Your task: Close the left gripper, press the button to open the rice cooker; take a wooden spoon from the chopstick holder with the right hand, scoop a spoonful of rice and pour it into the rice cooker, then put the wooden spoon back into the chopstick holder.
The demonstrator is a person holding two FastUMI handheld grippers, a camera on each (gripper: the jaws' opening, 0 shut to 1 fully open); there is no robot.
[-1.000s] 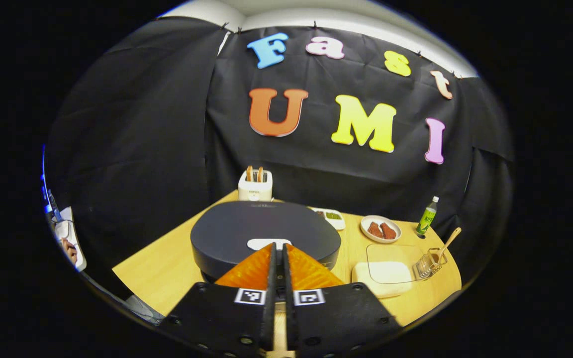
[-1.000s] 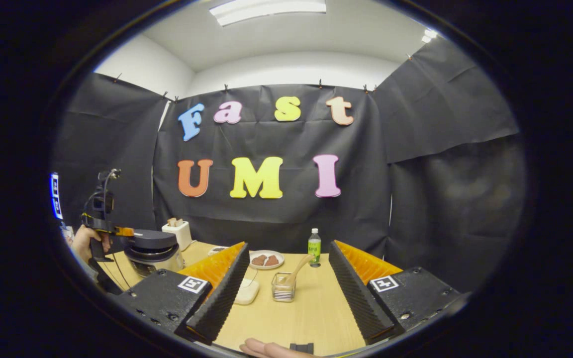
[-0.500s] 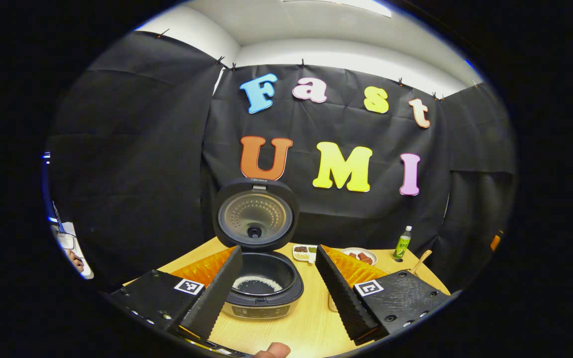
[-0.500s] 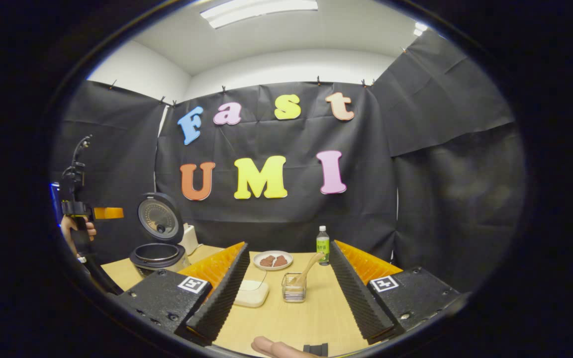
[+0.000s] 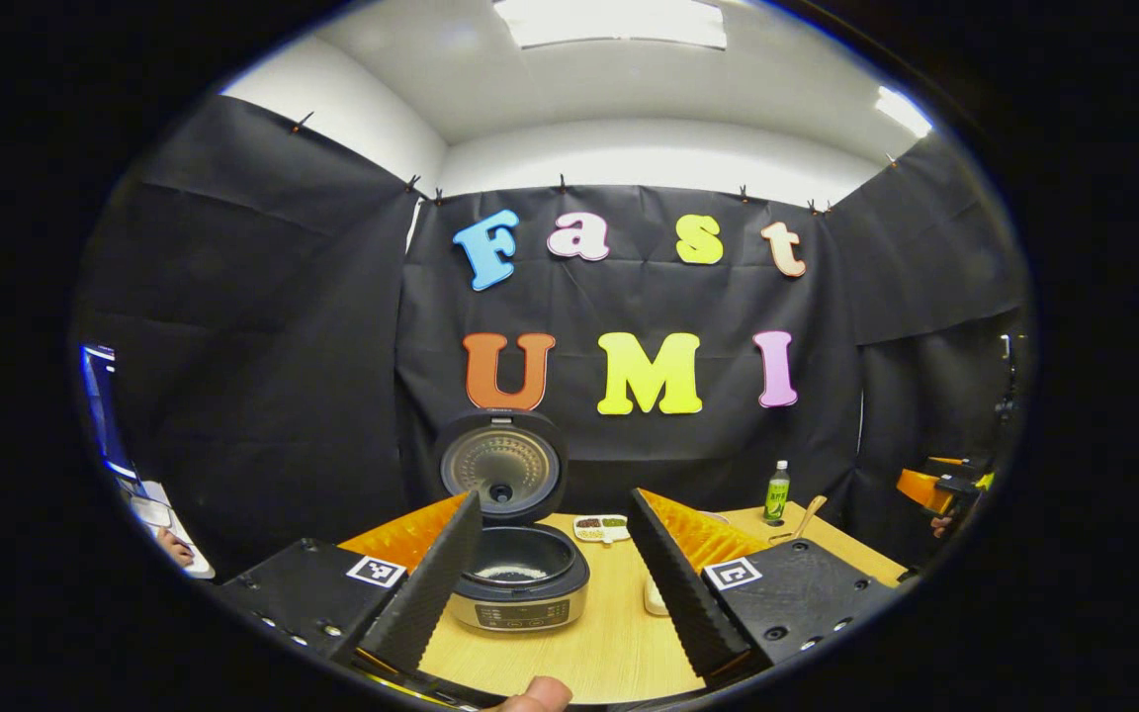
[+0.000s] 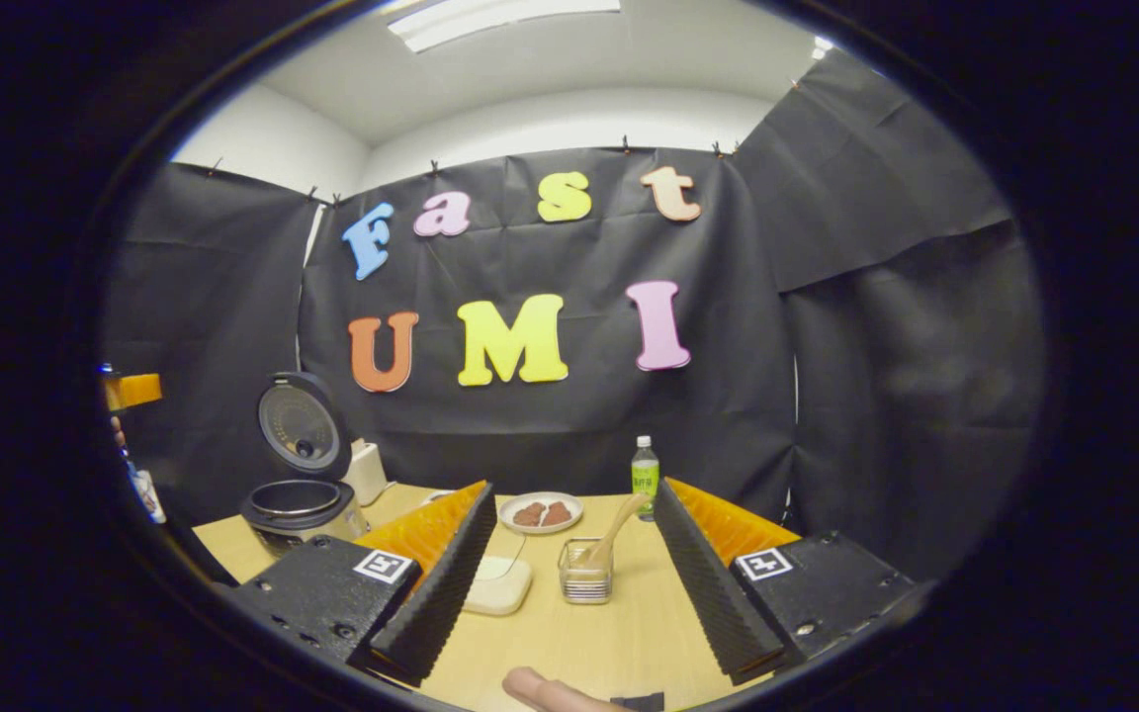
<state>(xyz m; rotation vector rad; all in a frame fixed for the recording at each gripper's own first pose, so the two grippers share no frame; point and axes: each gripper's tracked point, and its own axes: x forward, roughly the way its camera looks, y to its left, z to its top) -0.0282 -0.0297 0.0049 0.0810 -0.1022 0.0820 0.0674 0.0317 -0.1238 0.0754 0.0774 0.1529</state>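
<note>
Plainly, the rice cooker [image 5: 522,578] stood open on the tabletop [image 5: 609,643], lid upright, framed between the spread fingers of the left hand-held gripper [image 5: 555,574], which held nothing. The right hand-held gripper [image 6: 569,569] was likewise spread and empty, facing the chopstick holder [image 6: 584,574], where the wooden spoon [image 6: 617,524] leaned, near the tabletop's far edge beside a green bottle [image 6: 645,479].

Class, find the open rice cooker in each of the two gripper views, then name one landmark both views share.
Left gripper view: rice cooker at bottom centre, between the open jaws.
Right gripper view: rice cooker at lower left, left of the jaws.
Shared landmark: the green bottle at the table's back.
</note>
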